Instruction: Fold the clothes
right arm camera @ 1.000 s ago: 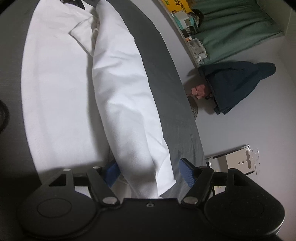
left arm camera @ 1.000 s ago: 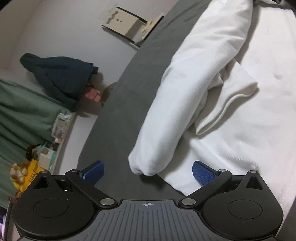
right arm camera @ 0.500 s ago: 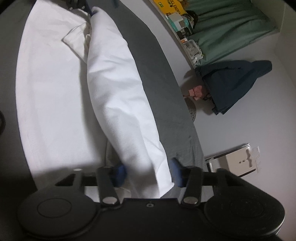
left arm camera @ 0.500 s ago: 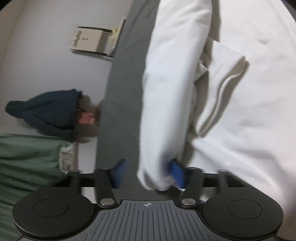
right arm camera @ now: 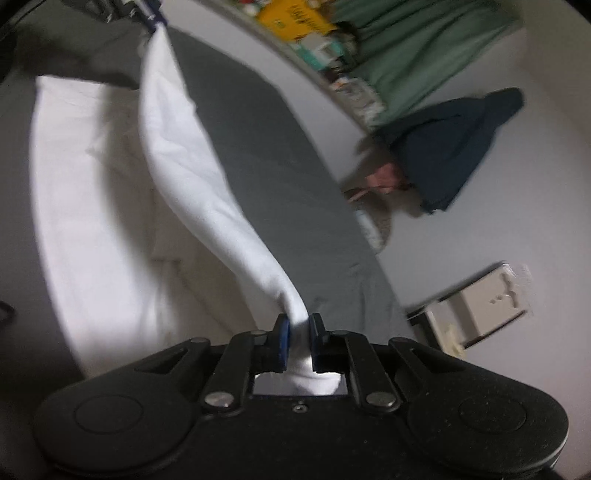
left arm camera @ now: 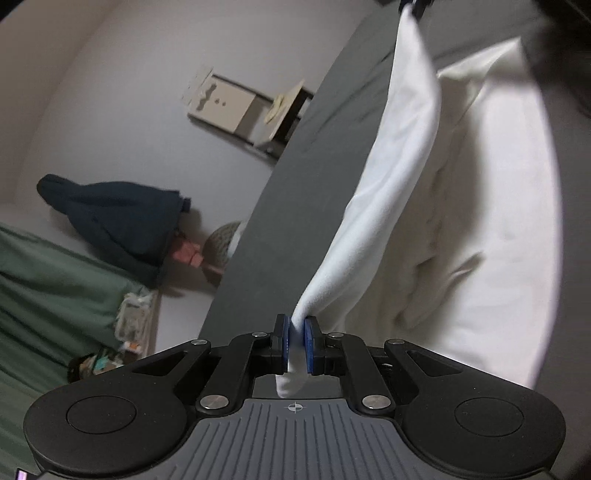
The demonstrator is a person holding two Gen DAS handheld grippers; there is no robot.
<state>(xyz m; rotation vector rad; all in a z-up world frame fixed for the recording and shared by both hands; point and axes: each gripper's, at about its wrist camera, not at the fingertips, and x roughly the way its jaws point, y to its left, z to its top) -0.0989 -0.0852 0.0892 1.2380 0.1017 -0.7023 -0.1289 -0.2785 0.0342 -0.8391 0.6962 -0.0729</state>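
The white garment (left arm camera: 399, 177) is stretched lengthwise between the left gripper (left arm camera: 295, 345) and right gripper (right arm camera: 298, 343), each closing on one end.

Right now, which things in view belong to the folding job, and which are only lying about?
Belong to the job:
- white garment, its folded edge between both sets of jaws, which are closing
- left gripper
- right gripper
- grey sheet under it

Lying about:
- dark jacket on the floor
- cardboard box
- green curtain
- yellow box
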